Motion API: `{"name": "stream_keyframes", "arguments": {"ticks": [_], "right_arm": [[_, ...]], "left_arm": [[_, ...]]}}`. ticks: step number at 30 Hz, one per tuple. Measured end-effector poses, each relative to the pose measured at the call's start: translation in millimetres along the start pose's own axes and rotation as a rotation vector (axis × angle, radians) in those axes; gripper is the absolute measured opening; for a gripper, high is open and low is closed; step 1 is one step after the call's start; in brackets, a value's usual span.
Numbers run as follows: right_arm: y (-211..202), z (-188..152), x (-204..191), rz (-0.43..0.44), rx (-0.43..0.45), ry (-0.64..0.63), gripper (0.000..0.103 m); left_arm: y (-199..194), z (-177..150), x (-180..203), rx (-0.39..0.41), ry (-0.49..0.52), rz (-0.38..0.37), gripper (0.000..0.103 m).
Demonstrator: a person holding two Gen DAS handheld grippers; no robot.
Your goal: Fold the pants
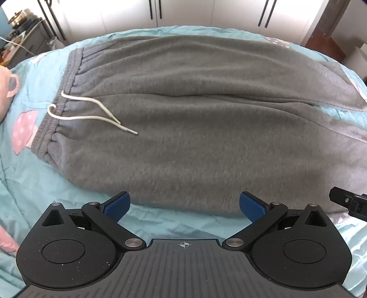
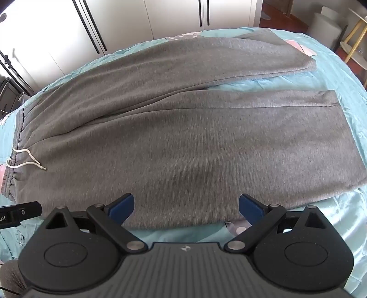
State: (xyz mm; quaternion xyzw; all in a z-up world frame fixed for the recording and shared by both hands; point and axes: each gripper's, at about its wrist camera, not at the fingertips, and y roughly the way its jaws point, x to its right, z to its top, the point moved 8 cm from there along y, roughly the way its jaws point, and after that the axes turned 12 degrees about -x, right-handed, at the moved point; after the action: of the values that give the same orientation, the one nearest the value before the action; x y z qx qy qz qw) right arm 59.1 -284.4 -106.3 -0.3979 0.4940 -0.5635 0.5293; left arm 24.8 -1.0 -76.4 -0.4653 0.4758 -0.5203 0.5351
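The grey sweatpants (image 1: 206, 128) lie spread flat across the bed in front of me, waistband to my left and both legs running off to my right. The fabric is a thick, slightly fuzzy fleece, mostly smooth, with a long soft crease down the middle where the two legs meet. The elastic waistband (image 1: 57, 110) is gathered into small puckers, and a white drawstring (image 1: 91, 117) trails from it onto the front of the pants, looping once past the band's edge and ending in a small metal tip. From my right wrist camera I see the legs part toward the cuffs: the far leg (image 2: 229, 57) angles away, the near leg (image 2: 252, 128) lies straight, and a wedge of bedding shows between them. The near leg's hem (image 2: 344, 142) is a clean, straight edge. My left gripper (image 1: 184, 205) hovers above the near edge of the pants around the hip, its blue pads spread wide with nothing between them. My right gripper (image 2: 186, 206) hangs over the near edge of the near leg, jaws likewise wide apart and empty. Under it all is a pale blue quilt (image 1: 27, 165) printed with pink mushrooms, and beyond the bed stand white wardrobe doors (image 2: 160, 16) with dark handles.
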Motion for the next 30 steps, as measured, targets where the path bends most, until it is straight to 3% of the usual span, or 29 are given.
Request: {"name": "stream_keyframes", "arguments": {"ticks": [9, 30], "right_arm": [[0.0, 1.8, 1.8, -0.009, -0.013, 0.0, 0.098], [2.3, 0.2, -0.1, -0.001, 0.001, 0.003, 0.098]], "left_arm": [[5.2, -0.7, -2.5, -0.022, -0.03, -0.034, 0.103], [7.6, -1.9, -2.7, -0.038, -0.039, -0.032, 0.103]]}}
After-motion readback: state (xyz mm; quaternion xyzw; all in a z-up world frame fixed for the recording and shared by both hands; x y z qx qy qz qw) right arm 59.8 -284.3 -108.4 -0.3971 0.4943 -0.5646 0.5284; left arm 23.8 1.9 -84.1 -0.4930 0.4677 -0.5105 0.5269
